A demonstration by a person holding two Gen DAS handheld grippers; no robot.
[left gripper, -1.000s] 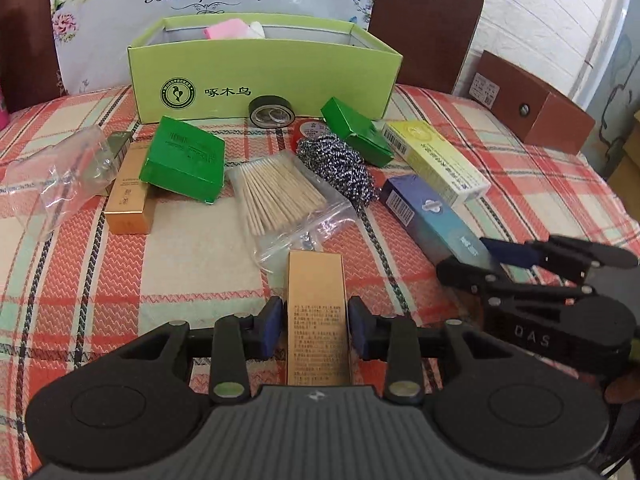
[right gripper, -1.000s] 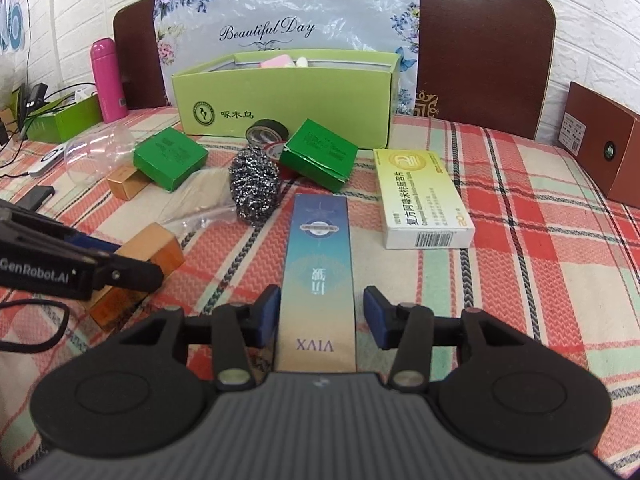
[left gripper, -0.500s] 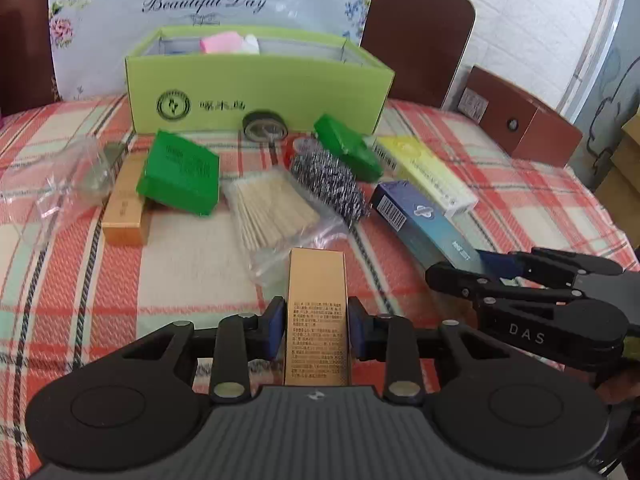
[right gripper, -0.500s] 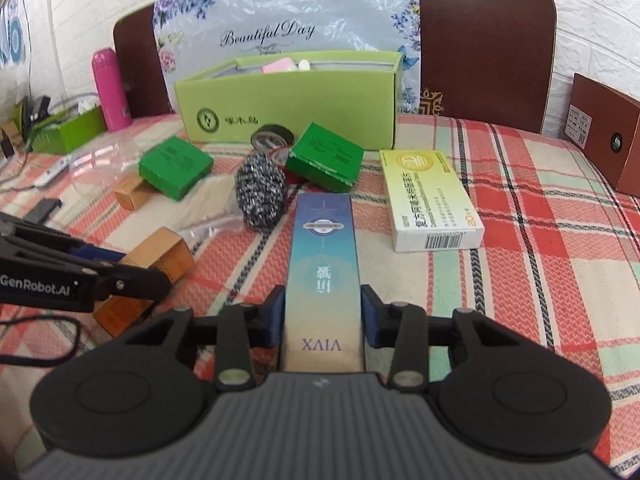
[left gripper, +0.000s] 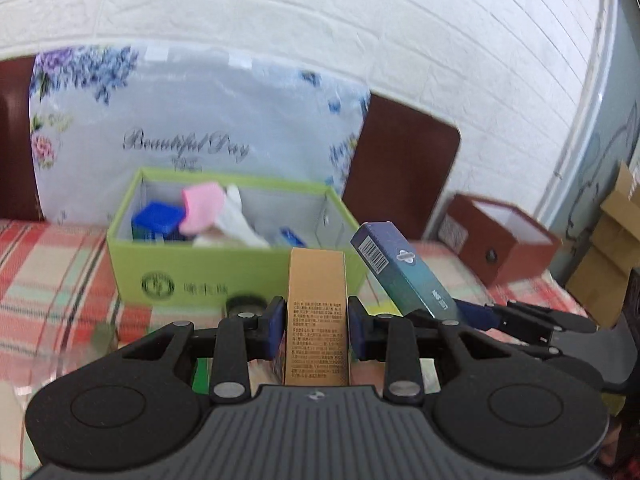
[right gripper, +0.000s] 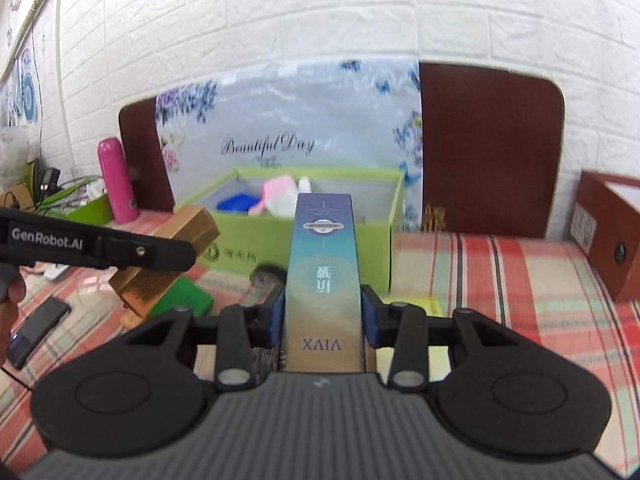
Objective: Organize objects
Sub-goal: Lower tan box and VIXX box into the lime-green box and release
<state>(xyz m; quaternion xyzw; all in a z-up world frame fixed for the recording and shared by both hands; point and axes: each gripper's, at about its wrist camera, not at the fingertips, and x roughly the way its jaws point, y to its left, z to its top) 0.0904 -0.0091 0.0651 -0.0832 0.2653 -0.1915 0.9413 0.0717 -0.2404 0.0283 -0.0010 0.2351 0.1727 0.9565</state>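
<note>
While clamped, gold box [left gripper: 316, 316] fills left tool [left gripper: 316, 330].

left tool [left gripper: 316, 328] clamped, right tool [right gripper: 323, 318] clamped — raised

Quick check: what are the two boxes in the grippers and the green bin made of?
Gold box: likely thin card, metallic-looking print. Blue box: glossy printed card, barcode visible in the left view. Green bin: seemingly stiff paperboard, matte, with folded edges.
</note>
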